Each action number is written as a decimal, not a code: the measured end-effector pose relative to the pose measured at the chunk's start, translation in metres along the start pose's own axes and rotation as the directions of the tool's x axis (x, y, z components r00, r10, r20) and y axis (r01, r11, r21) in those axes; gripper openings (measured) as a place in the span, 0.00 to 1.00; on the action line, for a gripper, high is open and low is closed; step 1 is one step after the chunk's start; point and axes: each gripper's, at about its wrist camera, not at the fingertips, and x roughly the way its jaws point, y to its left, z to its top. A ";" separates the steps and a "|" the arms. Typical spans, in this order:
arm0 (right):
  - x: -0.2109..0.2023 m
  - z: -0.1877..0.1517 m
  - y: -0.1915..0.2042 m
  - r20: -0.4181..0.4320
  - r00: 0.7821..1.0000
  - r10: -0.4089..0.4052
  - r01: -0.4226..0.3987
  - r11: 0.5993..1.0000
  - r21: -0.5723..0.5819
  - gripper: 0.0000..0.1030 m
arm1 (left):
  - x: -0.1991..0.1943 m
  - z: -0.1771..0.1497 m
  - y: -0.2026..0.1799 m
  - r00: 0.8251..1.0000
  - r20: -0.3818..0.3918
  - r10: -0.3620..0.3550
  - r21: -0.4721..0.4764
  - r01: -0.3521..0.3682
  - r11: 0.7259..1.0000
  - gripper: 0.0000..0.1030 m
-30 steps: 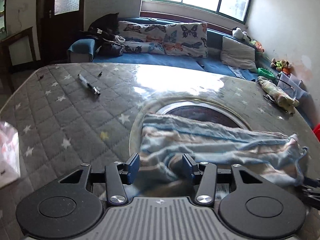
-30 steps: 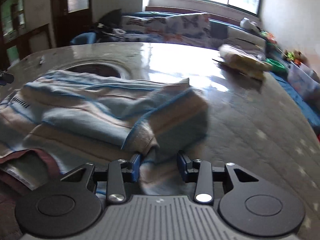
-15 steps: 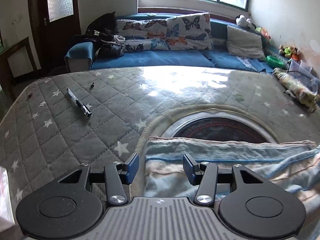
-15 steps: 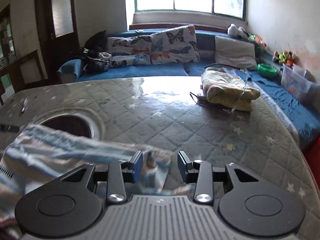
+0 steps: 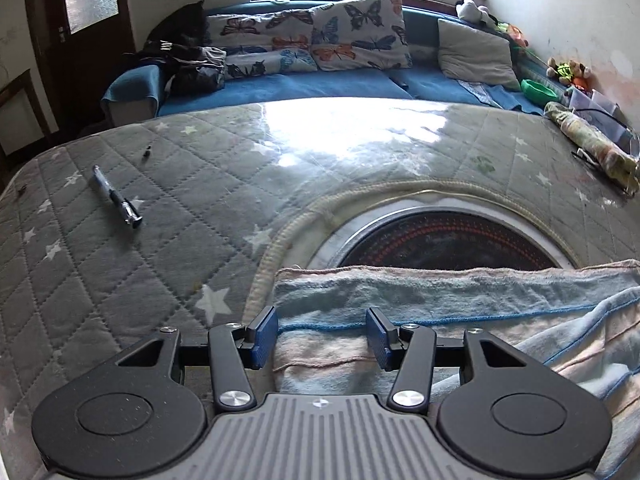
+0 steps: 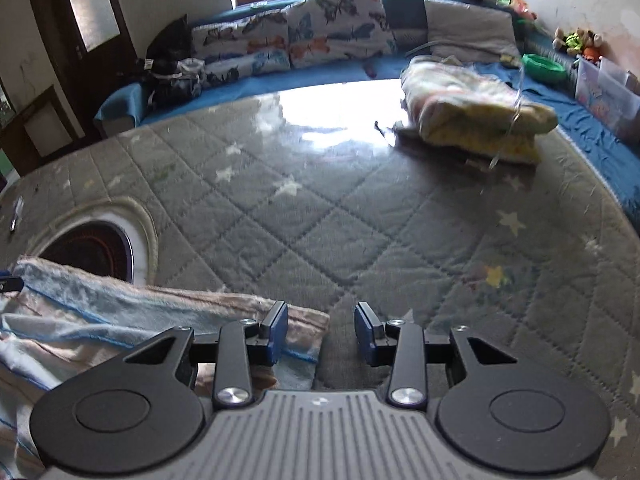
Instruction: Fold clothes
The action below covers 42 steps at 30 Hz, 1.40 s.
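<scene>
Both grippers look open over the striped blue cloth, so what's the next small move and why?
Probably lower both and pinch the near edge. The left gripper is open with the striped blue cloth lying flat between its fingers; the right gripper is open at the cloth's right corner.

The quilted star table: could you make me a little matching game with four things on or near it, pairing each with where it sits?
Things:
1. pen
2. striped garment
3. folded yellow cloth
4. butterfly pillows

Places:
A. far right part of the table
B. on the blue sofa behind the table
C. near edge, under the open left gripper
D. far left part of the table

Pairs: 1-D, 2-C, 3-A, 4-B
</scene>
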 end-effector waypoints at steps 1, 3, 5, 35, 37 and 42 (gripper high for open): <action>0.000 -0.001 0.001 -0.002 1.000 0.001 -0.001 1.000 -0.006 0.36 | 0.001 0.000 0.000 1.000 0.002 -0.001 0.002 0.001 1.000 0.51; 0.000 -0.002 0.002 -0.005 1.000 0.006 -0.006 1.000 -0.020 0.33 | 0.002 0.000 0.000 1.000 0.006 -0.005 0.007 0.005 1.000 0.50; 0.001 0.000 0.004 -0.010 1.000 0.020 -0.020 0.999 -0.032 0.21 | 0.003 0.001 0.000 1.000 0.007 -0.014 0.016 0.014 1.000 0.49; 0.005 0.122 0.074 0.264 0.964 -0.024 0.074 0.981 -0.178 0.03 | -0.025 0.076 0.032 0.966 0.250 0.059 -0.048 -0.048 0.998 0.03; 0.020 0.128 0.076 0.254 0.967 -0.036 0.084 0.981 -0.178 0.03 | -0.016 0.077 0.035 0.971 0.231 0.064 -0.058 -0.052 0.997 0.03; 0.058 0.132 0.079 0.206 0.972 -0.111 0.152 0.969 -0.197 0.04 | 0.003 0.069 0.030 0.985 0.173 0.000 -0.021 0.004 1.000 0.05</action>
